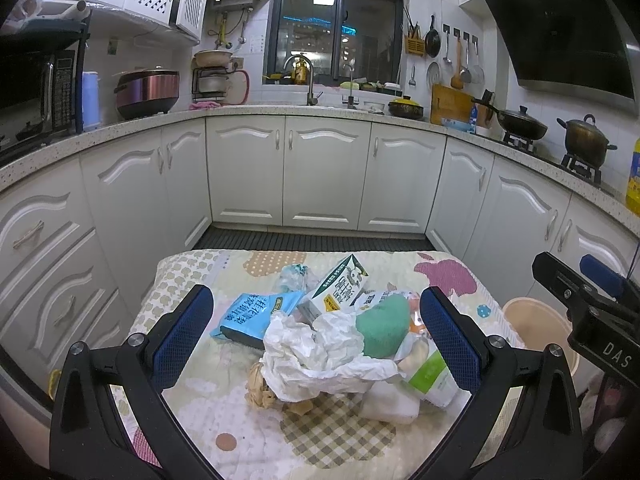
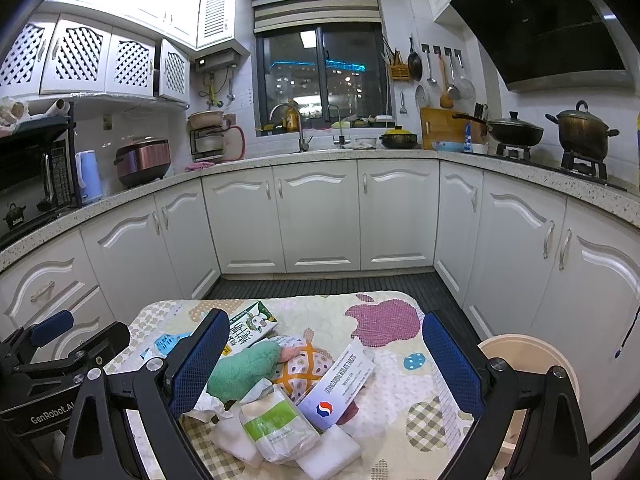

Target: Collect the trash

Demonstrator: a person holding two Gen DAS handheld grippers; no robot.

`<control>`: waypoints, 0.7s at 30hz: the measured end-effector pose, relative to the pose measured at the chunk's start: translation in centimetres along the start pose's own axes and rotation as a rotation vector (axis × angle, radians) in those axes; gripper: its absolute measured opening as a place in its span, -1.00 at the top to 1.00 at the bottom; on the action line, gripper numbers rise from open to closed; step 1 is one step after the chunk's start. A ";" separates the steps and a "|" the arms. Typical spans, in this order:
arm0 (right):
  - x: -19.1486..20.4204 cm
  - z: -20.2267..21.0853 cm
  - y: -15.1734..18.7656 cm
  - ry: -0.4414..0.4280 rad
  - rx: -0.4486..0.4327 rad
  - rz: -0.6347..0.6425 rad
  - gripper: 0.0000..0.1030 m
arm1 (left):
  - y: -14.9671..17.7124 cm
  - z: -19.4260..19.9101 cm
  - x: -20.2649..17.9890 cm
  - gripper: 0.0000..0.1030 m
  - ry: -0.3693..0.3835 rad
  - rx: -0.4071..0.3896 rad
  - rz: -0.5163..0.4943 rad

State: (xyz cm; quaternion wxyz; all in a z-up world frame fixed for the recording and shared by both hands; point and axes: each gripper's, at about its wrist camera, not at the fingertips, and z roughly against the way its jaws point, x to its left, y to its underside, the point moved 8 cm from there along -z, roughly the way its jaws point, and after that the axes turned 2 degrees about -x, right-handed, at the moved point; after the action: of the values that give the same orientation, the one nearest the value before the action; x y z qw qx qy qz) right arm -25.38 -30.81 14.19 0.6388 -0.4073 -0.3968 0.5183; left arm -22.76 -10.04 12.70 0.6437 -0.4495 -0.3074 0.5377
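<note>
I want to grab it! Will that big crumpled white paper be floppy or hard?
The big crumpled white paper looks thin and wrinkled, so it is probably floppy and very light. It drapes over other trash, so lifting it may drag or nudge the green fuzzy cloth touching it.

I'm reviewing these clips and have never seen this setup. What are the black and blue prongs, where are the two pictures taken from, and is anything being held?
No robot here: a person carries two hand-held grippers, each with a fisheye camera looking along its blue-padded fingers. One picture looks through the left gripper, the other through the right gripper. Both are open and hold nothing. Below them, on a patterned cloth, lies a heap of trash: crumpled white paper, a milk carton, a blue packet, a green cloth and a white box. A beige bin stands to the right.
</note>
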 end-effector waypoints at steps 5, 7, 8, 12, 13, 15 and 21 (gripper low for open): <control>0.0 0.2 0.2 0.003 0.003 0.002 -0.87 | 0.1 0.0 0.0 -0.99 0.001 0.003 0.000; -0.1 0.3 0.3 0.004 0.000 0.002 -0.87 | 0.1 0.0 0.0 -0.99 0.002 0.002 0.001; -0.1 0.4 0.3 0.004 -0.003 0.001 -0.87 | 0.0 0.0 -0.1 -0.99 0.002 0.002 0.001; -0.1 0.5 0.4 0.005 -0.013 0.002 -0.87 | 0.2 0.1 -0.2 -0.99 0.000 -0.004 -0.003; -0.1 0.5 0.4 0.005 -0.013 0.001 -0.87 | 0.3 0.2 -0.2 -0.99 -0.001 -0.006 -0.004; -0.1 0.5 0.4 0.002 -0.010 0.001 -0.87 | 0.5 0.4 -0.3 -0.99 -0.003 -0.009 -0.006; -0.2 0.6 0.5 0.002 -0.013 0.000 -0.87 | 0.2 0.5 -0.3 -0.99 -0.002 -0.008 -0.003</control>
State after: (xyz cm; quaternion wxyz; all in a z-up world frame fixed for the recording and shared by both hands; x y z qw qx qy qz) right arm -26.13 -30.90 13.93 0.6366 -0.4117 -0.3995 0.5154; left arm -23.35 -10.17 12.71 0.6426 -0.4507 -0.3110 0.5360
